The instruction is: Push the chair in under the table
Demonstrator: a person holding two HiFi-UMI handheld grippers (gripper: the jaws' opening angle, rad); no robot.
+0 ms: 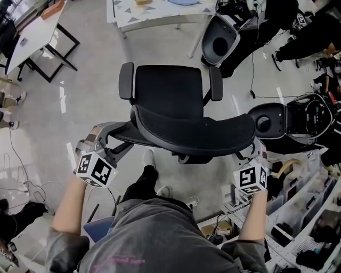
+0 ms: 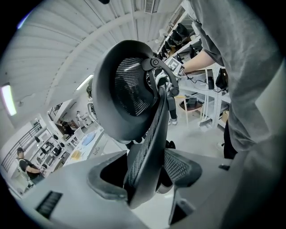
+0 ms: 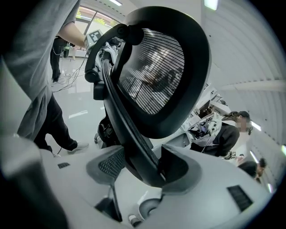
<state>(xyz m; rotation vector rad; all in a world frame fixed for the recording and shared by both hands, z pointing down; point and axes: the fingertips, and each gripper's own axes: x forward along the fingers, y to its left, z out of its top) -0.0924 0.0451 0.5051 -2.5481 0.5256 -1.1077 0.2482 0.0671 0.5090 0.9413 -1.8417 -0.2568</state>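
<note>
Pinching chair [image 1: 168,96] backrest rim | chair: black, mesh back, padded armrests | left gripper [image 1: 121,146], right gripper [image 1: 249,155]: both clamped on rim

Bright, even overhead light: white ceiling strip lamps [image 2: 8,99] flare in the gripper views and streak the glossy grey floor [image 1: 63,98], and the black mesh office chair [image 1: 176,101] casts only a faint shadow. Both gripper views bulge toward black corners, their nearest foreground blurred.

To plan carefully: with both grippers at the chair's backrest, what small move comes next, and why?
Probably push the backrest gently toward the table: left gripper and right gripper seem clamped on its edges, and bare floor separates seat from table.
</note>
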